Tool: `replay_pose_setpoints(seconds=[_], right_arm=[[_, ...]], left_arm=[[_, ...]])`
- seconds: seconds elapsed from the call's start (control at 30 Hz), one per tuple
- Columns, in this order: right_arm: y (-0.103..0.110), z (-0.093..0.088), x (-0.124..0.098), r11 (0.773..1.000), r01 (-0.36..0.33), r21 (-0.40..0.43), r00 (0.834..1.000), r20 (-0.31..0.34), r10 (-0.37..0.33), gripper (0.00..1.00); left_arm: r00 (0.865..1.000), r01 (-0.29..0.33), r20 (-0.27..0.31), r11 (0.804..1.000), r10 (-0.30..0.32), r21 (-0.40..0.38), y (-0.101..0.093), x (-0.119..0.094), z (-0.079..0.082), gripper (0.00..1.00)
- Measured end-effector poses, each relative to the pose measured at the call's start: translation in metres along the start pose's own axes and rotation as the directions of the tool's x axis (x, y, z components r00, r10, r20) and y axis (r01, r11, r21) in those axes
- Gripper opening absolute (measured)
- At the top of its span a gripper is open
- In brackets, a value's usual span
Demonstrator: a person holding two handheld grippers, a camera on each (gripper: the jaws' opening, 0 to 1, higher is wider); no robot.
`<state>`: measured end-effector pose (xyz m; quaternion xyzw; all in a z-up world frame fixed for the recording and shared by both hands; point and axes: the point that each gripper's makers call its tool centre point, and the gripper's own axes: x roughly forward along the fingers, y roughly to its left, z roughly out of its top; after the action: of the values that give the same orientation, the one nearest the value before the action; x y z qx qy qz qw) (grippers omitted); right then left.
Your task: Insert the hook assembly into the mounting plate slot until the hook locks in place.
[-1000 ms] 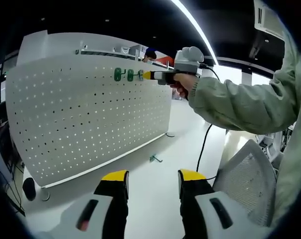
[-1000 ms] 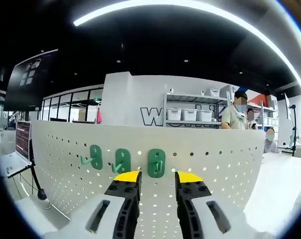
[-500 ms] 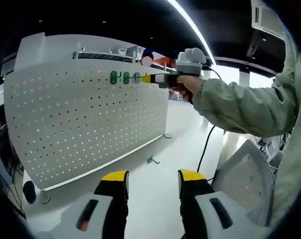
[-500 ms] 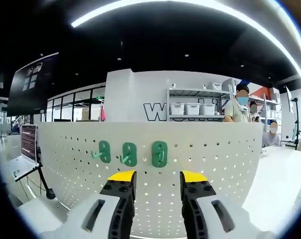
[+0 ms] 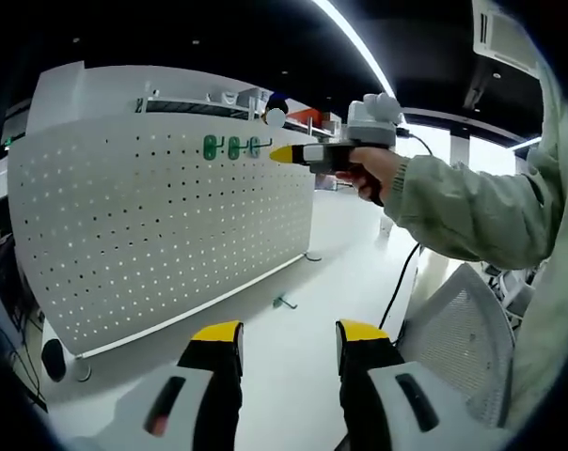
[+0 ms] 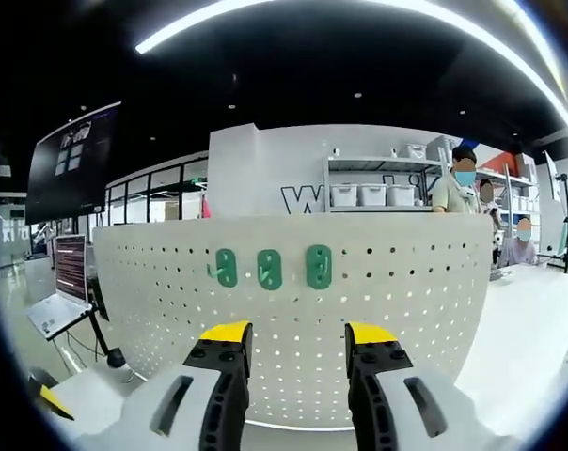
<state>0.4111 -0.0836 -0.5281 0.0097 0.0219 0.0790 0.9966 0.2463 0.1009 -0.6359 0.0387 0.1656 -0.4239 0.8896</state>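
A white pegboard mounting plate (image 5: 162,225) stands upright on the white table. Three green hooks (image 5: 233,147) sit side by side in its top rows; the right gripper view faces them head-on as three green hooks (image 6: 269,269) on the pegboard (image 6: 359,319). A loose green hook (image 5: 284,303) lies on the table by the board's base. My right gripper (image 5: 282,153), held in a person's hand, hangs just off the mounted hooks; seen along its own jaws, the right gripper (image 6: 298,334) is open with nothing in it. My left gripper (image 5: 289,334) is open, low over the table.
A mesh chair back (image 5: 453,319) and a black cable (image 5: 395,282) are at the right, with a sleeve (image 5: 472,202) above. A laptop (image 6: 63,291) sits left of the board. Shelves with bins (image 6: 369,194) and people (image 6: 463,188) stand behind it.
My right gripper has drawn back from the pegboard, open and empty, so the three hooks look smaller and farther. The rightmost hook stays on the board. My left gripper has hardly moved.
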Motion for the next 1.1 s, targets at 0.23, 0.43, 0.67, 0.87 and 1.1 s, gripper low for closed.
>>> replay_pose_setpoints(seconds=[0.23,0.43,0.67,0.87,1.1], right_arm=[[0.007,-0.017,-0.013,1.000,-0.017,0.005,0.999,-0.034,0.017,0.39],[0.012,-0.031,-0.024,0.999,-0.029,0.026,0.997,-0.069,0.031,0.39],[0.019,-0.035,-0.033,0.999,-0.047,0.025,0.996,-0.081,0.049,0.40],[0.027,-0.048,-0.049,0.997,-0.072,0.038,0.991,-0.112,0.076,0.40],[0.034,-0.061,-0.063,0.995,-0.091,0.046,0.985,-0.144,0.097,0.41]], left_arm=[[1.000,0.004,0.007,1.000,-0.004,0.004,-0.003,-0.002,0.002,0.41],[1.000,0.003,0.010,1.000,-0.003,0.006,-0.006,-0.004,0.003,0.41],[1.000,0.006,0.014,1.000,-0.006,0.012,-0.009,-0.007,0.004,0.41],[1.000,0.007,0.017,1.000,-0.008,0.013,-0.009,-0.008,0.005,0.41],[1.000,0.015,0.013,1.000,-0.015,0.014,-0.010,-0.007,0.004,0.41]])
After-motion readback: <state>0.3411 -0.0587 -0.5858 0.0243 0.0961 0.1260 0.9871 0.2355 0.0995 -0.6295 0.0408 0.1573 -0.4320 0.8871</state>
